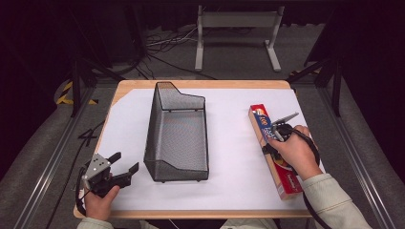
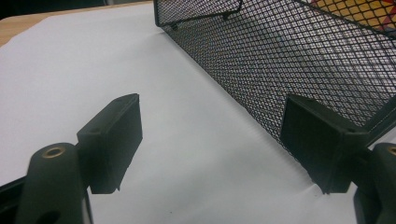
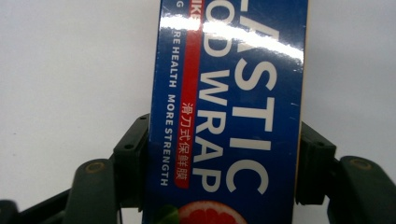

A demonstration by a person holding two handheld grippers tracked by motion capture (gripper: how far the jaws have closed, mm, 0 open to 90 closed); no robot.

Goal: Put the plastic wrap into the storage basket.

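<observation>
While the left claw idles apart, the right claw clamps the box; it should squeeze squarely before lifting toward the basket.

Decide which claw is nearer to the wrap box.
Right. The right claw straddles the wrap box, its pads against both sides. The left claw sits open at the table's near left corner, beyond the basket.

Grey floor, white metal stand, dark surroundings
</observation>
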